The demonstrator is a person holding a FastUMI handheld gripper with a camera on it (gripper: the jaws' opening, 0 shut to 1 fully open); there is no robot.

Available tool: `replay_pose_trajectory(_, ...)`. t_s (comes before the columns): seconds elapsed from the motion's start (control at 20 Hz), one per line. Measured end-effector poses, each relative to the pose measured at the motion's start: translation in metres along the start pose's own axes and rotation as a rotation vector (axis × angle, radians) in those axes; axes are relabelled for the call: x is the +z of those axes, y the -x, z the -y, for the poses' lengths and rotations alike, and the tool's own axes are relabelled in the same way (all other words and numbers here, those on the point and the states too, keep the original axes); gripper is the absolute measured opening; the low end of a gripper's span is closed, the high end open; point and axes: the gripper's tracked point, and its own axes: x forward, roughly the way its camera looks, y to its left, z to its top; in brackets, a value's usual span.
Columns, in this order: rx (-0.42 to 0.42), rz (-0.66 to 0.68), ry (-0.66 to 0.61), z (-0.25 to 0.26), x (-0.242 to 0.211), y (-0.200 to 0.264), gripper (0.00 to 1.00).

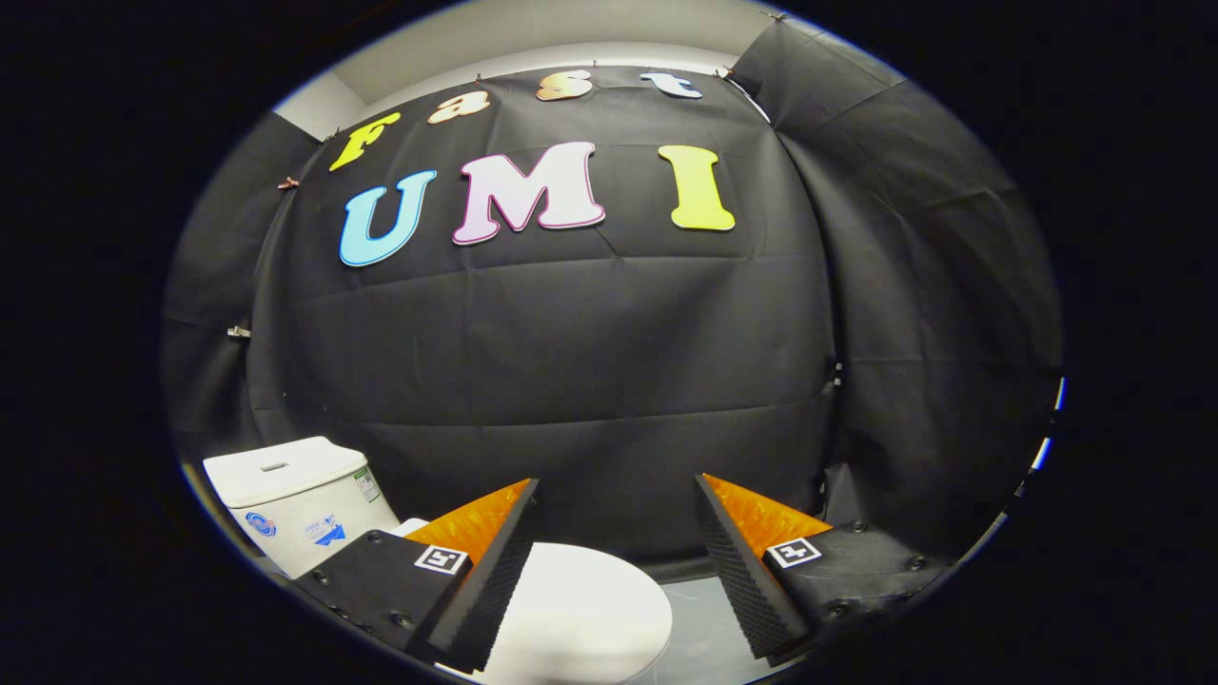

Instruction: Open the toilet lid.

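- The gripper (617, 514) hangs above a toilet in a cloth-walled booth, jaws spread wide and gripping nothing.
- The lid (580, 609) lies shut on the bowl (flat and white), below and between the fingers, its near-left part hidden behind the left finger (495, 561).
- The tank (295, 499) stands at ten o'clock from the lid, beyond the left finger.
- Pale floor (699, 618) shows at the lid's three o'clock.
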Motion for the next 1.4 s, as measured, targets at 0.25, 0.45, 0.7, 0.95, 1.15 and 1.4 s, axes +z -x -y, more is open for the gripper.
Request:
replay_pose_trajectory(0.25,0.004,-0.004,-0.001,-0.001,-0.001,-0.001,0.98)
replay_pose_trajectory(0.45,0.002,-0.004,-0.004,0.0,-0.001,0.0,0.98)
replay_pose_trajectory(0.7,0.002,-0.004,-0.004,-0.001,-0.001,0.001,0.98)
replay_pose_trajectory(0.95,-0.005,-0.014,-0.009,-0.001,-0.004,0.0,0.98)
replay_pose_trajectory(1.15,-0.007,-0.003,0.008,-0.001,-0.002,0.003,0.98)
replay_pose_trajectory(1.4,-0.008,0.046,-0.017,0.01,0.038,0.01,0.98)
